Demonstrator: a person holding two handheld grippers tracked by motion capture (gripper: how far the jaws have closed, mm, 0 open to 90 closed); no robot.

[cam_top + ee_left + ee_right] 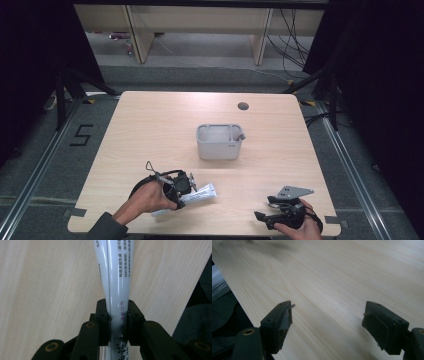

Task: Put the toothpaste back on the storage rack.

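White glossy plastic tube point(116, 277) with printed text, lying on pale wooden table point(150, 130), was clamped between left gripper point(117, 315) jaws at its flattened end; judged light, soft, slippery. Right gripper point(327, 317) stood apart, empty.

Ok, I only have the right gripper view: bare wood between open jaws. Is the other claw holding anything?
Observer: Yes. The left claw is shut on a white tube; its pads squeeze the flat end.
Operator: Is the tube off the table?
Observer: In the high view it lies low over the table, near the front edge; lifted or resting, I cannot tell.
Operator: Anything to put it in?
Observer: A grey bin stands mid-table, beyond both claws.
Operator: And my claw?
Observer: The right claw sits near the front right corner, apart from the tube.
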